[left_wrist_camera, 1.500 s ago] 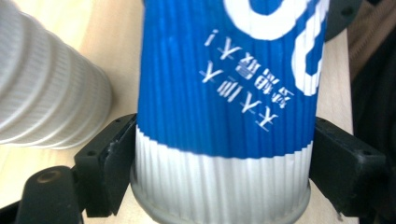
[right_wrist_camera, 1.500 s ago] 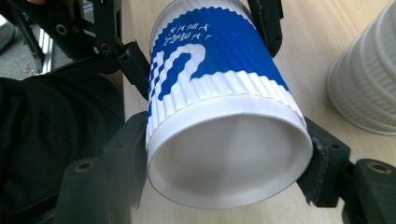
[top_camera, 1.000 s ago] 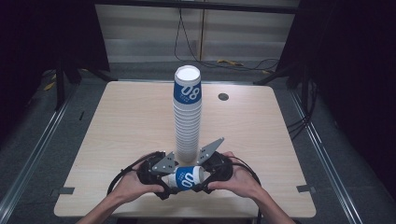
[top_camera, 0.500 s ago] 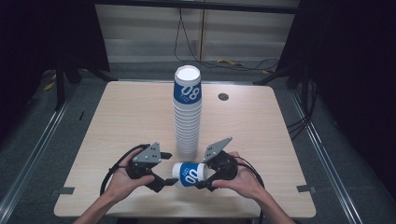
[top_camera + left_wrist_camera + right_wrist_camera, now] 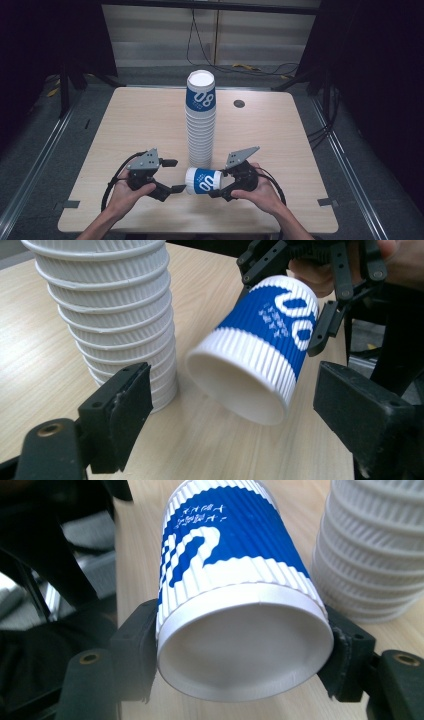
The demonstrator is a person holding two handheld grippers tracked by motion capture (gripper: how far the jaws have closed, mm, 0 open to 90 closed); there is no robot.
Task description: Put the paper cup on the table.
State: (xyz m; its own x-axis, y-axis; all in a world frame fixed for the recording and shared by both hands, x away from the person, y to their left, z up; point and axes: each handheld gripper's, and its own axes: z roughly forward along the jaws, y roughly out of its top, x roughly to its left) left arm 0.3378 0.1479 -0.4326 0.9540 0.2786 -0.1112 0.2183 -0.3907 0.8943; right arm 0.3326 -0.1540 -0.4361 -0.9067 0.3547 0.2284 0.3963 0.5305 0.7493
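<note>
Wooden table [image 5: 125, 125] carried a tall stack of ribbed paper cups [image 5: 200, 125] at centre, top cup blue w/ white print. One blue-and-white cup [image 5: 202, 180] lay sideways just in front of stack base, clamped at its closed end by my right gripper [image 5: 219, 186], open mouth facing left. My left gripper [image 5: 172, 175] sat near the cup mouth, jaws spread wide, not touching it. Small dark disc [image 5: 239, 103] far right of stack.
</note>
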